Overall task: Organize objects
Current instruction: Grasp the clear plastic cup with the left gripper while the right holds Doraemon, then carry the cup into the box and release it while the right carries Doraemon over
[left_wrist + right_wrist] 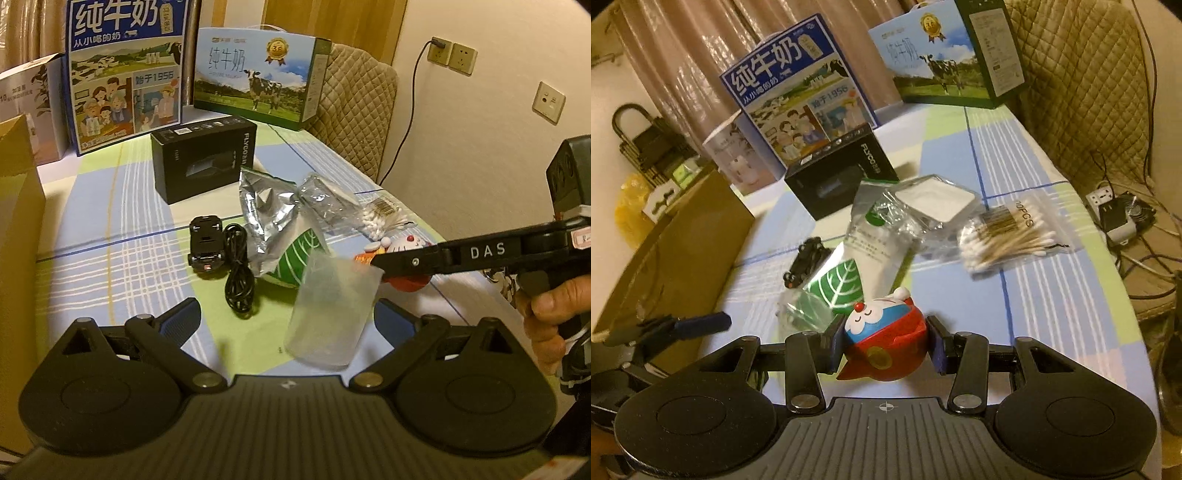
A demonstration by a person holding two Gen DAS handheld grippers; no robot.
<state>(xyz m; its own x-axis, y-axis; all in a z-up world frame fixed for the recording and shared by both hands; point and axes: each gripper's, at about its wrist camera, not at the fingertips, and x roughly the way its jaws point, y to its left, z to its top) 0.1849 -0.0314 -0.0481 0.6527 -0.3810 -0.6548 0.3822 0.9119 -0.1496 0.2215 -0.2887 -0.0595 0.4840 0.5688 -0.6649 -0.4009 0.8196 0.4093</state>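
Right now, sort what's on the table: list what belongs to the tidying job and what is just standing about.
Job: cartoon toy between the right gripper fingers; cotton swab bag; foil pouch; black cable; small black gadget; black box.

Standing about: blue milk carton, cow milk carton, quilted chair, wall sockets.

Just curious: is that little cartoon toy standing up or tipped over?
Tipped over. The toy lies sideways between the right gripper fingers, its face turned sideways, its white hand pointing up.
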